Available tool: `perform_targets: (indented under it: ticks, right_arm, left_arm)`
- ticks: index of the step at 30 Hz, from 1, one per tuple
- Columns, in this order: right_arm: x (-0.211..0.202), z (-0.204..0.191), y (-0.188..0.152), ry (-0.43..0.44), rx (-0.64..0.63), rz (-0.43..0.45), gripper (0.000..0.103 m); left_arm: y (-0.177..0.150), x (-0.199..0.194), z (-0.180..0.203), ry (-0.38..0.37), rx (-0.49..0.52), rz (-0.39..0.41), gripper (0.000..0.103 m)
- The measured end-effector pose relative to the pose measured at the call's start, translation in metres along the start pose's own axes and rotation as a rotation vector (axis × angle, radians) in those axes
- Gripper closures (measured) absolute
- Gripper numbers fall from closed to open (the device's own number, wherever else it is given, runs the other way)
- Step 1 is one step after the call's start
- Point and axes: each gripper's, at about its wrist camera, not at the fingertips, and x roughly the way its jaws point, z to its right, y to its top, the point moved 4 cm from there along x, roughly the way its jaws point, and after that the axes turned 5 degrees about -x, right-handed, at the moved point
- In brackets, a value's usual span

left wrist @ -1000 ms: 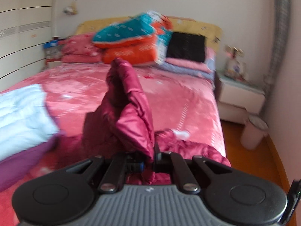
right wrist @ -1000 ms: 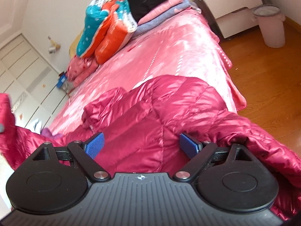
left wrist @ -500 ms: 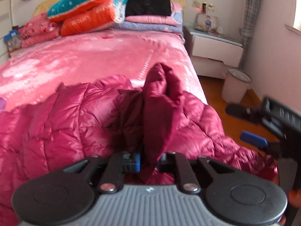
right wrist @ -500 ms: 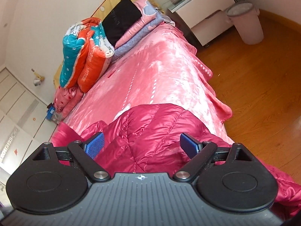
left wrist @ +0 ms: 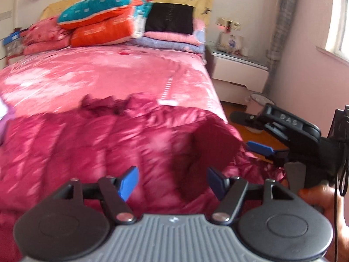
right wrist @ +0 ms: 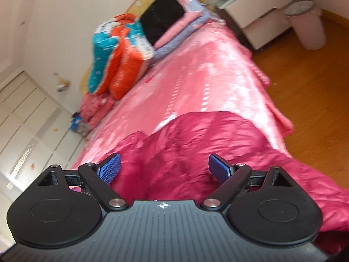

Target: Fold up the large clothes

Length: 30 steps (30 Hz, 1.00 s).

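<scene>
A dark pink quilted down jacket point(left wrist: 104, 144) lies spread over the near end of the pink bed point(left wrist: 113, 76), one part hanging off the bed's right edge. My left gripper point(left wrist: 172, 182) hovers just above it; its jaws are opening, the blue pads are apart, and no cloth is pinched between them. In the right wrist view the same jacket point(right wrist: 196, 144) fills the foreground under my right gripper point(right wrist: 164, 169), which stands open with nothing held. From the left wrist view, the right gripper point(left wrist: 250, 131) shows at the right edge, held by a hand.
Stacked pillows and folded bedding point(left wrist: 113, 19) sit at the headboard. A white nightstand point(left wrist: 237, 74) and a pale bin point(right wrist: 307, 26) stand to the right of the bed on a wooden floor point(right wrist: 316, 100). White wardrobe doors point(right wrist: 26, 118) line the left.
My left gripper let go of the raised jacket fold, opened its jaws and dropped lower; the fold now lies flat on the jacket. The right gripper stayed open, tilting slightly.
</scene>
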Motion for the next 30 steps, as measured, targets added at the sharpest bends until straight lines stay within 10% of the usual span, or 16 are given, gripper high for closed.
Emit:
perform_targets:
  ticks: [14, 30]
  right_arm:
    - [0.034, -0.031, -0.022, 0.020, -0.164, -0.143, 0.000]
    - [0.063, -0.050, -0.021, -0.094, -0.316, -0.044, 0.000]
  left_arm:
    - [-0.027, 0.010, -0.093, 0.133, -0.186, -0.057, 0.034]
    - [0.011, 0.068, -0.141, 0.166, -0.271, -0.002, 0.033]
